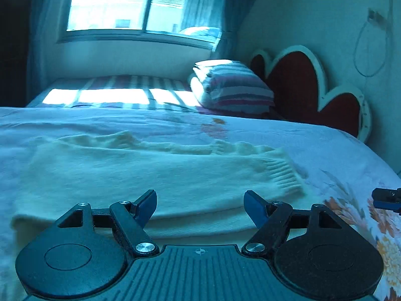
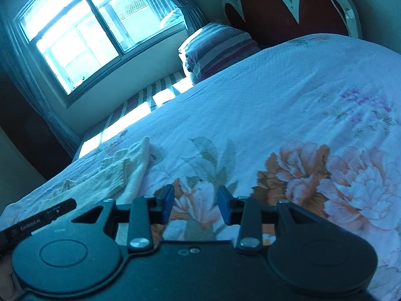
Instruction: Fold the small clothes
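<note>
Cream ribbed-knit sweater [image 1: 140, 173] flat on floral quilt [image 2: 288, 105], left gripper [image 1: 200, 207] released, right gripper [image 2: 196, 207] half-spread, empty.

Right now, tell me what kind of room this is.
A bedroom, most likely: a bed with a floral bedspread, a striped pillow against a heart-shaped headboard, and a curtained window.

- The left wrist view sits low over the bed [image 1: 325, 150], close behind the cream sweater [image 1: 150, 175], facing the window [image 1: 125, 2].
- The right wrist view hangs tilted above the floral bedspread [image 2: 275, 100], right of the sweater [image 2: 130, 173].
- Both share the window [image 2: 75, 32], striped pillow [image 1: 233, 85] and heart-shaped headboard [image 1: 300, 82].
</note>
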Tool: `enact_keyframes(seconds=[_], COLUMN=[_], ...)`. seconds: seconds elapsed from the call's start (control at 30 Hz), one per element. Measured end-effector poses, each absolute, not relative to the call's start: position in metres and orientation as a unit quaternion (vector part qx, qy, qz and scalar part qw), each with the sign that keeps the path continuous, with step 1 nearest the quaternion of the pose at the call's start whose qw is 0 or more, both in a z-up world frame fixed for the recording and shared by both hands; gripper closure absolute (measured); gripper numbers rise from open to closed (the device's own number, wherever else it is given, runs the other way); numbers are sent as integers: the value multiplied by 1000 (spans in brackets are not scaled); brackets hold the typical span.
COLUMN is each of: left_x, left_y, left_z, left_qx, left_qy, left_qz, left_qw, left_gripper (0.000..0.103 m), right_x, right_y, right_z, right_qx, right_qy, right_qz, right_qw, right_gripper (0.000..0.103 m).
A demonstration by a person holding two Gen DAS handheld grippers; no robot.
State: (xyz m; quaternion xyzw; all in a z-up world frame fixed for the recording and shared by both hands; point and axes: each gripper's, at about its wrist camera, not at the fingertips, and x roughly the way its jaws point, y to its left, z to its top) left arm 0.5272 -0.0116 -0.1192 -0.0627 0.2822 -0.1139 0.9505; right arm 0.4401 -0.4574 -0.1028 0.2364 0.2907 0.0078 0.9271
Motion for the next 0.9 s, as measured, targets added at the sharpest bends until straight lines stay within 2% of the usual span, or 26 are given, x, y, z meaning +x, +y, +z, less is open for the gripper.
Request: enact_keyframes(seconds=[0.2, 0.33, 0.43, 0.53, 0.6, 0.67, 0.7, 0.9], left_x=[503, 518, 526, 529, 531, 533, 534, 536], left_y=[117, 139, 137, 137, 131, 130, 130, 129], left_z=[-140, -151, -157, -159, -161, -160, -160, -161], left_qx=[-94, -72, -35, -39, -32, -33, -33, -33], left_qy=[285, 320, 333, 327, 321, 318, 318, 317], left_qz=[29, 23, 21, 20, 23, 24, 24, 23], left_qw=[953, 944, 942, 944, 946, 947, 947, 948], left_gripper=[26, 26, 26, 26, 26, 26, 26, 26], right_x=[490, 515, 533, 544, 551, 559, 562, 539], right_y=[-390, -362, -361, -363, -362, -358, -354, -356], right_z=[-106, -118, -129, -140, -144, -142, -137, -107], right_qx=[241, 251, 293, 344, 356, 344, 331, 289], right_qy=[293, 309, 330, 332, 327, 328, 327, 284], right_qz=[78, 96, 89, 83, 80, 72, 72, 80], right_qw=[922, 912, 893, 874, 872, 877, 882, 911], right_gripper=[65, 63, 61, 62, 68, 95, 97, 97])
